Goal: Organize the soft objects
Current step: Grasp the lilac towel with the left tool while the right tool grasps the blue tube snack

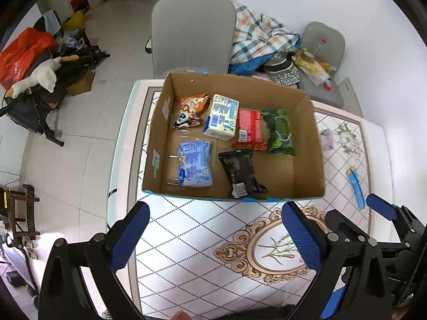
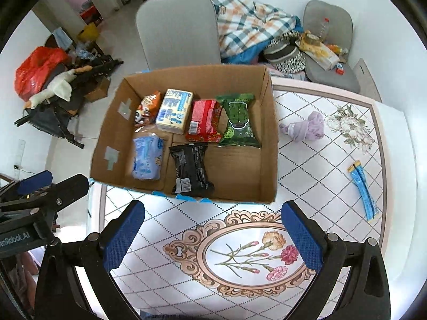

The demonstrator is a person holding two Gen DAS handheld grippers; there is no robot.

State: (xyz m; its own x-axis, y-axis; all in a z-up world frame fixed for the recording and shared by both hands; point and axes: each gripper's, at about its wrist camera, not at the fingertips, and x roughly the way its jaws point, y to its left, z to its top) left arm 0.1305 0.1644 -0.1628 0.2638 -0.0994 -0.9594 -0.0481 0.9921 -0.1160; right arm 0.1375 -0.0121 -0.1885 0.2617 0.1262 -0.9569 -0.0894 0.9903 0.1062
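Cardboard box (image 2: 269, 138): sitting open-topped on the patterned table (image 2: 307, 181), beyond both grippers. Holding six soft packets in two rows. Back row, left to right: orange snack bag (image 2: 149, 106), yellow-and-blue pack (image 2: 174, 110), red pack (image 2: 204, 124), green pack (image 2: 238, 120). Front row: pale blue pack (image 2: 146, 157), black pack (image 2: 190, 169). The front right corner of the box floor is lying bare.

Purple cloth bundle (image 2: 305, 129): lying crumpled on the table just outside the box's right wall, not touching it as far as can be told.

Blue strip (image 2: 364, 190): lying flat on the table well right of the box, near the table's right edge. Its long axis is running from far-left to near-right, the yellowish end pointing away.

Left gripper (image 1: 213, 229): hovering above the near table edge, fingers spread wide, gripping nothing.

Right gripper (image 2: 213, 226): hovering beside it, likewise spread wide and gripping nothing.

Judgement: the two loose items are both lying ahead and to the right of the grippers, so the right gripper is sitting nearer to each. The strip is lying closer to it than the bundle. Taking the strip will likely call for turning the fingers across its narrow width, not along its length; being thin and flat, it may be slipping against the tabletop.
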